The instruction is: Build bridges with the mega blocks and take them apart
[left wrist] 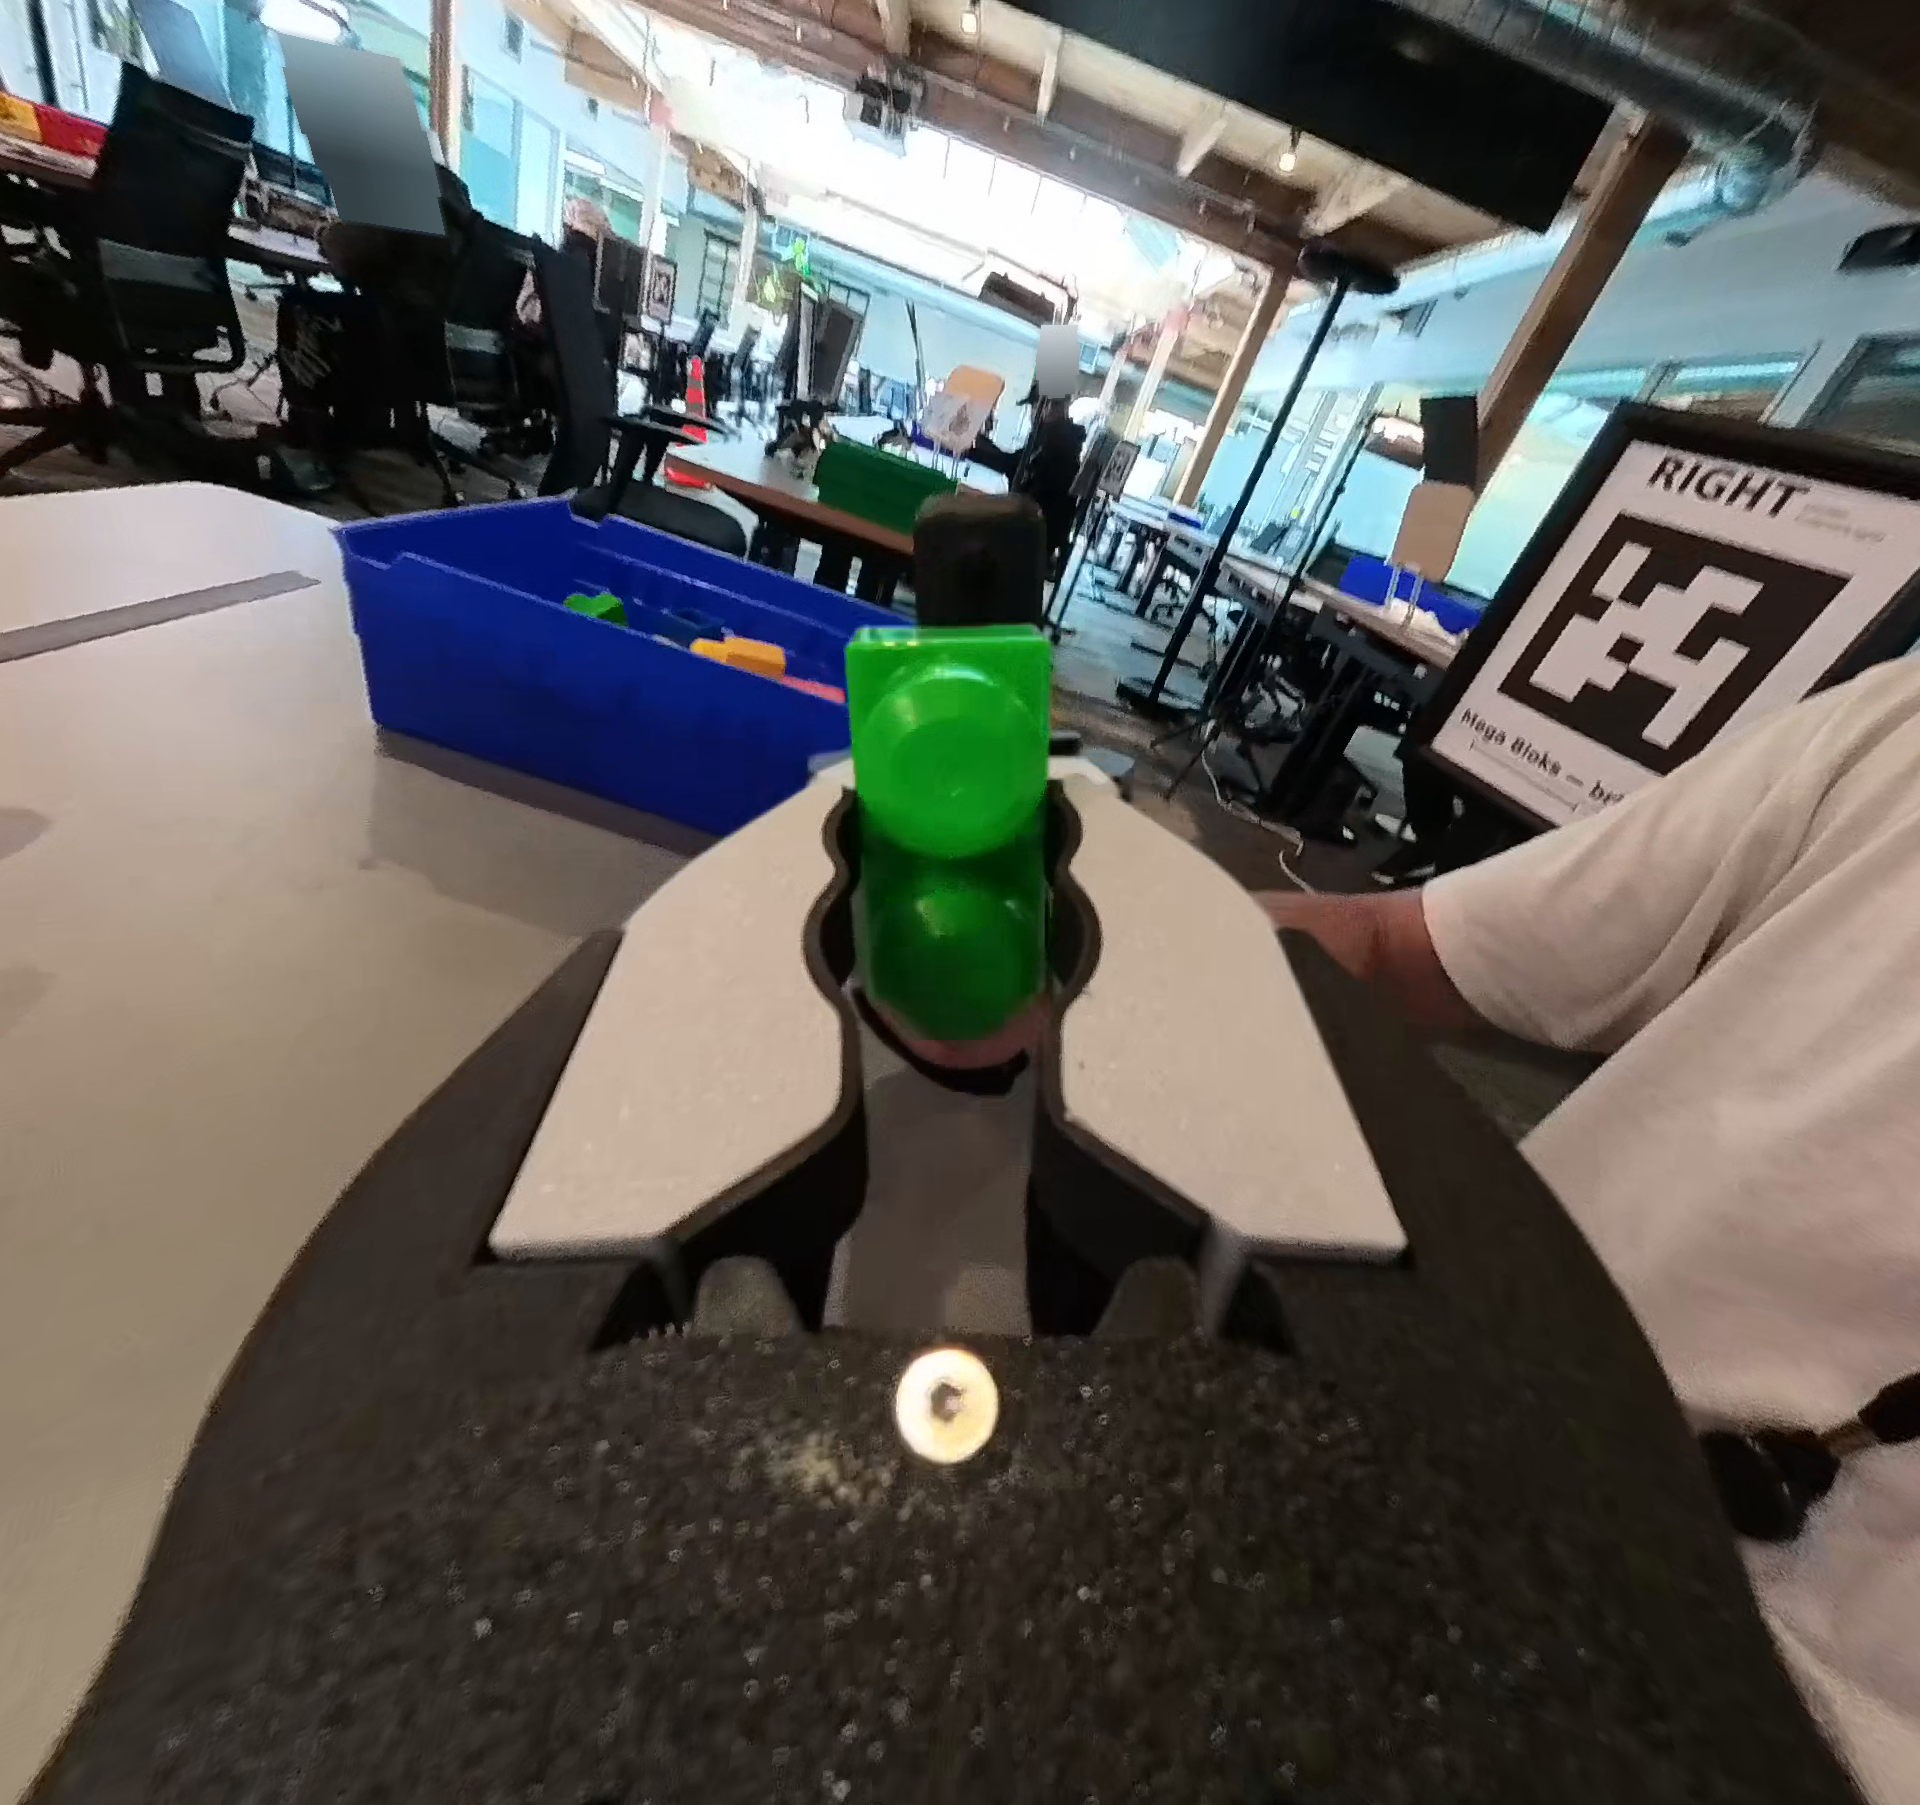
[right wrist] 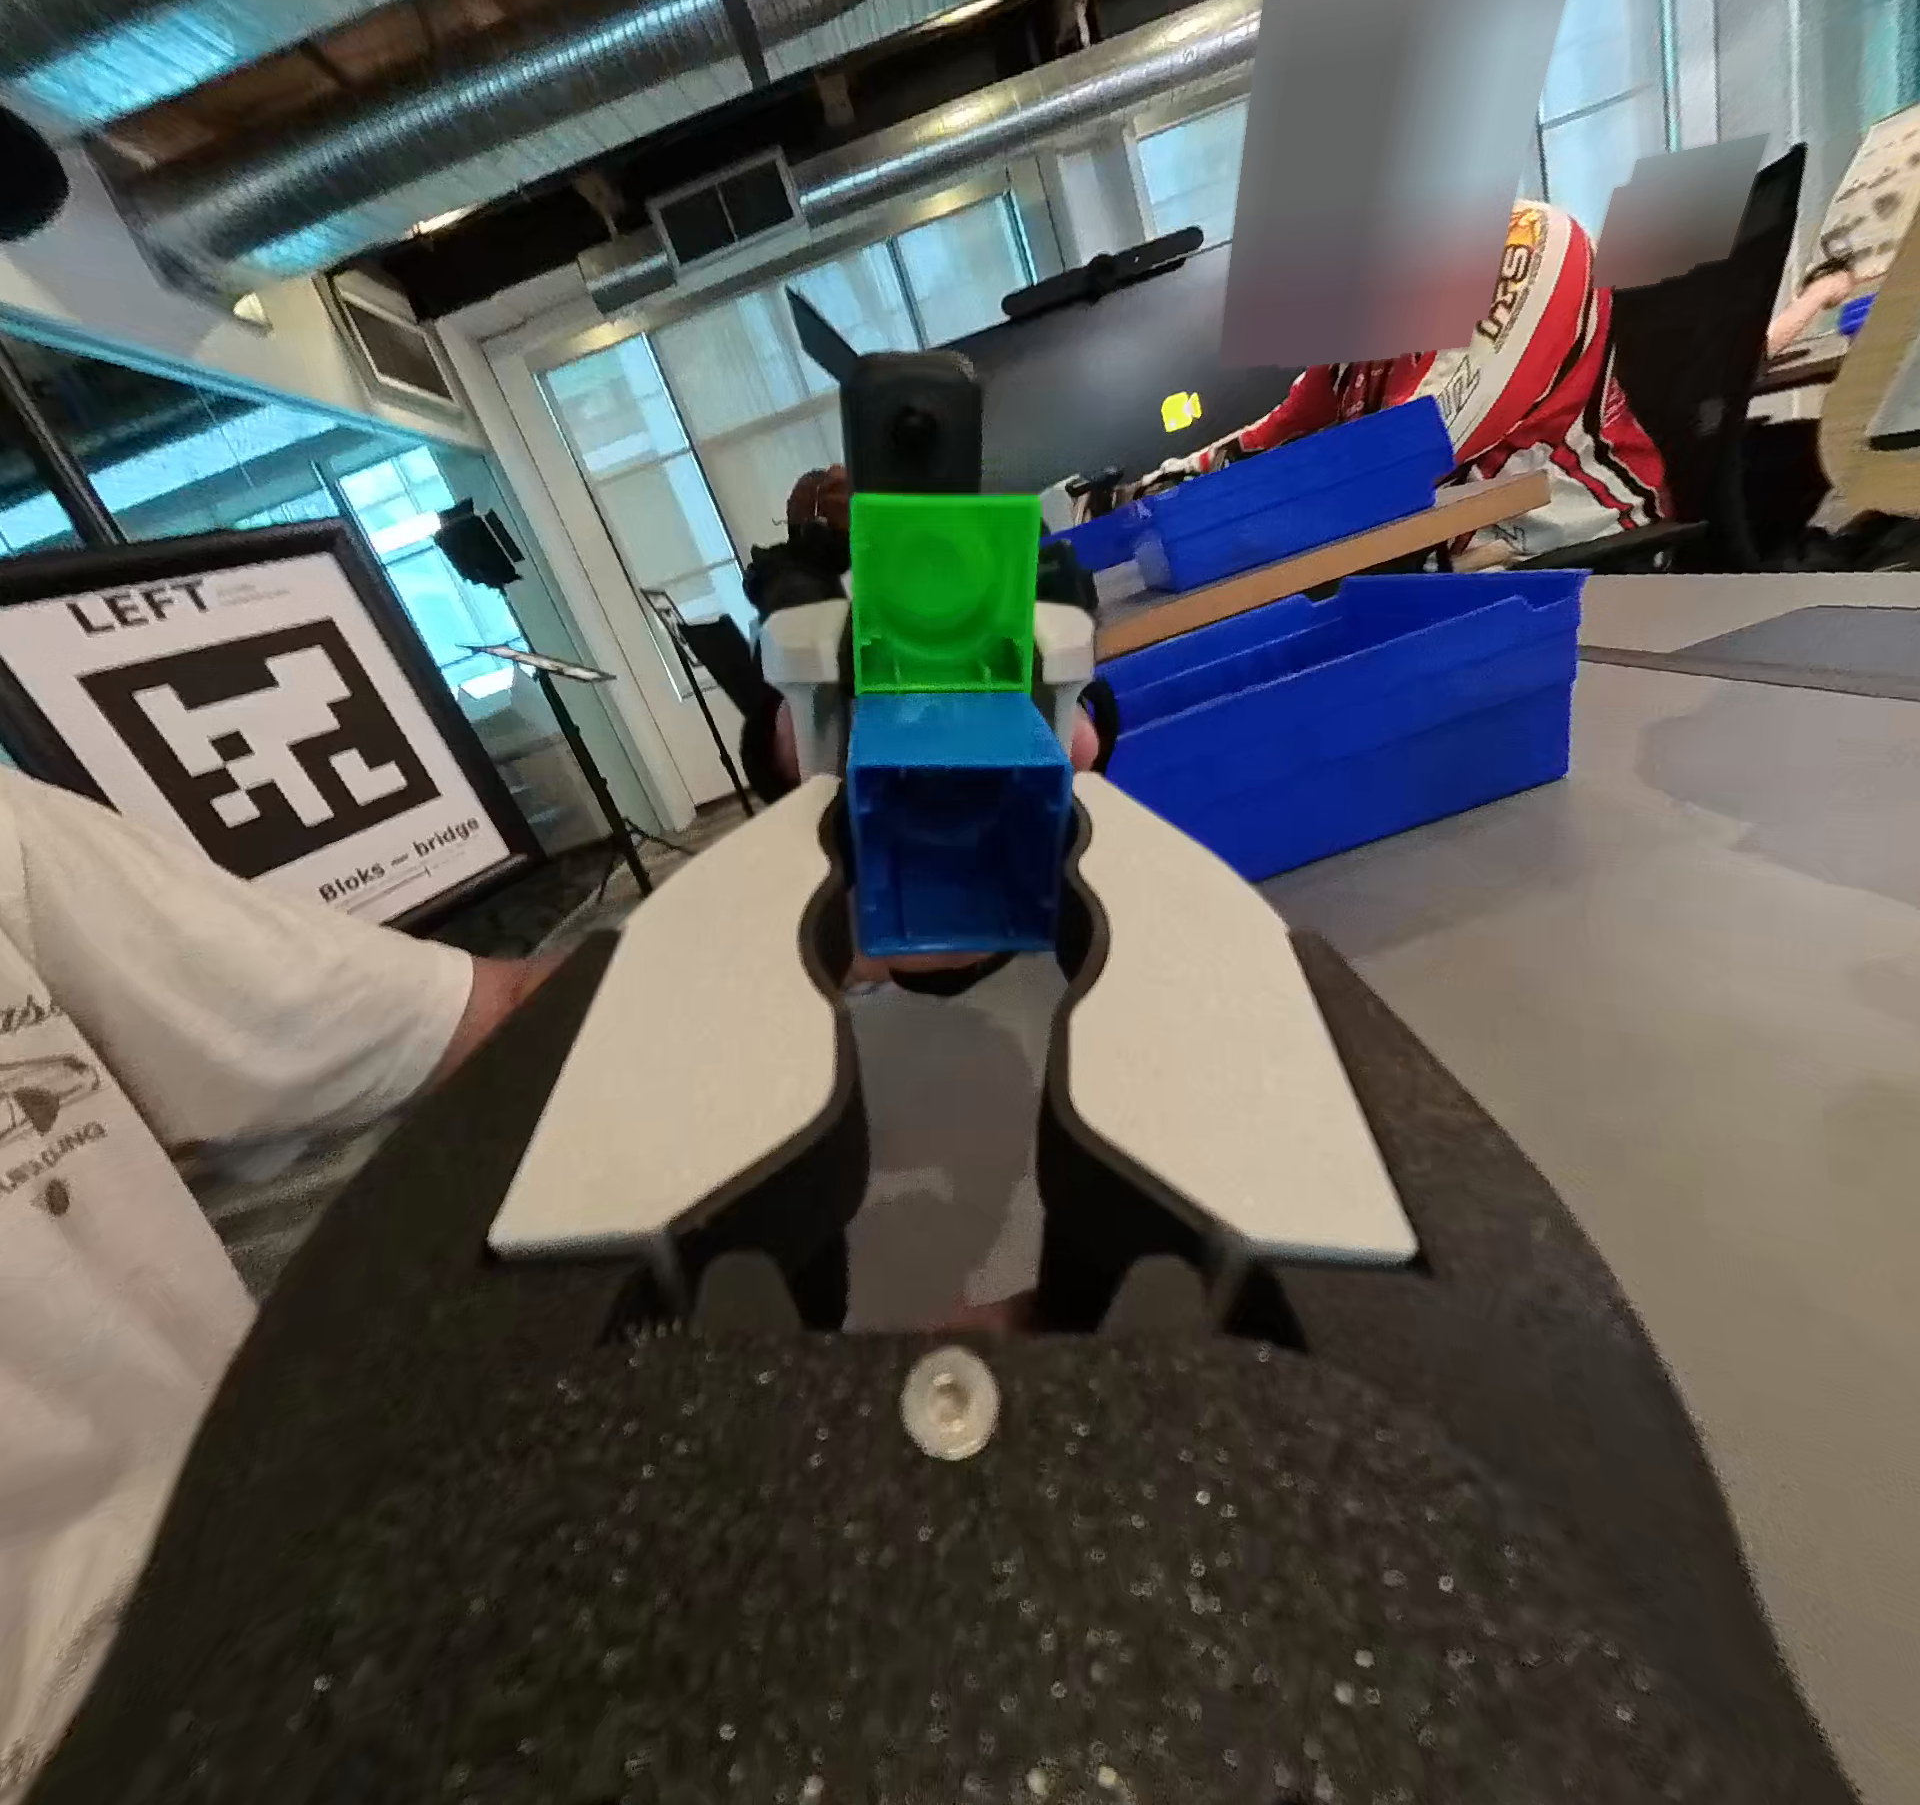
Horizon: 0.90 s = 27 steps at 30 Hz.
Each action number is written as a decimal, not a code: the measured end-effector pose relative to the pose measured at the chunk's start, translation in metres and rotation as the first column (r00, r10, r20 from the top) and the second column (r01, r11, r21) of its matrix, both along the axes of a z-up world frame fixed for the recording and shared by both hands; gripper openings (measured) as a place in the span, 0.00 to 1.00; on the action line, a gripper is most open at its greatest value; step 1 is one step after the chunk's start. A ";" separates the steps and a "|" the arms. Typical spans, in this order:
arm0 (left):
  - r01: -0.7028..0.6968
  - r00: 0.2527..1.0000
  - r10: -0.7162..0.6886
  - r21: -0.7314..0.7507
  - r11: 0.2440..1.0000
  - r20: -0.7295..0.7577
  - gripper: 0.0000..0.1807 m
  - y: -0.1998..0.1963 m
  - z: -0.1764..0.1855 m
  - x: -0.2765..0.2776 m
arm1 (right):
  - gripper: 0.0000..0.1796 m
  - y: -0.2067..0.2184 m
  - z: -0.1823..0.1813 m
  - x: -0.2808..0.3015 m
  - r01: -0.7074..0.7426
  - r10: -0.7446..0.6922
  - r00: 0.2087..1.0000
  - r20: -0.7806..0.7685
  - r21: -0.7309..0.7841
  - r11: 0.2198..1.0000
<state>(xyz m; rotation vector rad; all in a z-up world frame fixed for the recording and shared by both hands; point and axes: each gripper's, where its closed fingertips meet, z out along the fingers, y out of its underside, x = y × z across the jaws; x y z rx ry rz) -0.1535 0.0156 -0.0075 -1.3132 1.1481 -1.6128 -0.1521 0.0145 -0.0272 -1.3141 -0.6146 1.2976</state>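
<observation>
Both grippers face each other above the grey table [left wrist: 208,820], and we hold a stack of blocks between them. Our left gripper [left wrist: 948,882] is clenched on a green block [left wrist: 945,747], a glossy plastic piece whose two round studs point back at its camera. Our right gripper [right wrist: 956,862] is clenched on a blue block [right wrist: 956,851], whose hollow, ribbed underside opens toward its camera; above it, touching, we see the open underside of the green block [right wrist: 943,592]. The fingers [left wrist: 727,1028] are pale, matte and wavy-edged on black speckled bodies. Two blue plastic bins show: one [left wrist: 582,654] on the table holds several small coloured blocks, the other [right wrist: 1257,498] sits farther off. Two framed signs [left wrist: 1683,633] with black-and-white square patterns stand beside the table. We wear a white shirt [left wrist: 1714,1028].
</observation>
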 end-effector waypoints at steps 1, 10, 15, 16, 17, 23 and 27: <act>0.011 1.000 -0.011 0.010 1.000 -0.025 0.18 -0.003 -0.004 -0.002 | 0.20 -0.003 -0.001 -0.001 -0.009 0.009 1.000 0.017 0.009 1.000; 0.090 0.977 -0.065 0.118 0.989 -0.202 0.18 -0.029 -0.037 -0.008 | 0.20 -0.026 -0.015 0.006 -0.057 0.037 0.976 0.215 0.086 0.995; 0.097 0.971 -0.059 0.158 0.983 -0.233 0.18 -0.029 -0.038 -0.009 | 0.20 -0.028 0.000 0.022 -0.023 -0.006 0.974 0.229 0.125 0.992; 0.084 0.971 -0.044 0.161 0.983 -0.235 0.18 -0.024 -0.038 -0.014 | 0.20 -0.025 0.015 0.039 0.014 -0.035 0.986 0.161 0.130 0.991; 0.062 0.973 -0.024 0.158 0.985 -0.231 0.18 -0.017 -0.038 -0.021 | 0.20 -0.024 0.030 0.061 0.040 -0.053 0.994 0.097 0.132 0.990; -0.185 0.962 0.207 0.130 0.974 -0.179 0.18 0.031 -0.050 -0.047 | 0.20 -0.024 0.067 0.137 0.236 -0.260 0.961 0.095 0.211 0.949; -0.511 0.834 0.530 0.146 0.847 -0.155 0.18 0.075 -0.065 -0.054 | 0.20 -0.005 0.053 0.164 0.400 -0.428 0.880 0.206 0.165 0.902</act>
